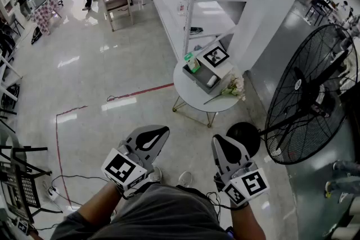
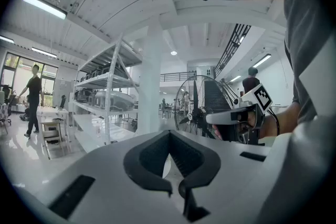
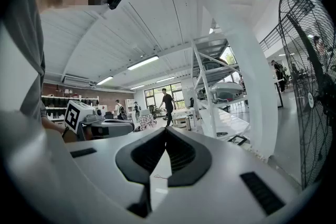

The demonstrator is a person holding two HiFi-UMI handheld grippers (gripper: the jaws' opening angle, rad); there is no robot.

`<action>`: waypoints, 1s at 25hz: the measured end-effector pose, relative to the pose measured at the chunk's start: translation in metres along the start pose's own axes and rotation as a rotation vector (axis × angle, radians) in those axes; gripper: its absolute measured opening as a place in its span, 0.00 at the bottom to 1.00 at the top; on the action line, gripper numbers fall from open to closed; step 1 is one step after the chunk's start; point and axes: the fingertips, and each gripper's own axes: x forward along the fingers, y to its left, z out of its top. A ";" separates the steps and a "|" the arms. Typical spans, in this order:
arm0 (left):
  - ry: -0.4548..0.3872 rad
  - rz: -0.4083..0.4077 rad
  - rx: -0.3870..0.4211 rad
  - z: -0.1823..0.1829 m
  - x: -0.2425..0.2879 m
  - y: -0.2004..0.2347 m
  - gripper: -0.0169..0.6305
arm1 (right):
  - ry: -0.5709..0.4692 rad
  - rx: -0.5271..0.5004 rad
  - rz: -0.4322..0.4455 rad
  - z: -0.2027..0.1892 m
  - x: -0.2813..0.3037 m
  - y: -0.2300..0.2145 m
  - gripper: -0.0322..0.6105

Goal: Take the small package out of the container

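A small round white table point(image 1: 191, 99) stands ahead on the floor. On it sits a grey container point(image 1: 198, 78) with a small white package point(image 1: 212, 81) inside, and a green packet point(image 1: 192, 62) stands at its far left end. A box with a square marker point(image 1: 215, 57) rests on the container's back part. My left gripper point(image 1: 162, 131) and right gripper point(image 1: 217, 142) are held close to my body, well short of the table. Both are shut with nothing between the jaws point(image 2: 169, 132) point(image 3: 167, 129), and both point upward into the room.
A big black floor fan point(image 1: 309, 93) stands at the right, close to the table. A white pillar point(image 1: 273, 3) and white shelving point(image 1: 191, 5) rise behind the table. Flowers point(image 1: 233, 87) lie on the table's right side. Red tape point(image 1: 140, 91) and cables point(image 1: 73, 180) mark the floor at left.
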 end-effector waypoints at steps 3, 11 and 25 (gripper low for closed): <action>0.004 -0.001 -0.015 0.002 0.011 -0.002 0.05 | 0.000 -0.003 0.006 0.000 0.002 -0.010 0.08; 0.011 0.023 -0.029 0.005 0.041 -0.003 0.05 | -0.005 -0.012 0.039 0.006 0.008 -0.035 0.09; -0.006 0.088 -0.026 -0.005 0.084 0.011 0.05 | 0.014 0.007 0.073 -0.003 0.019 -0.089 0.09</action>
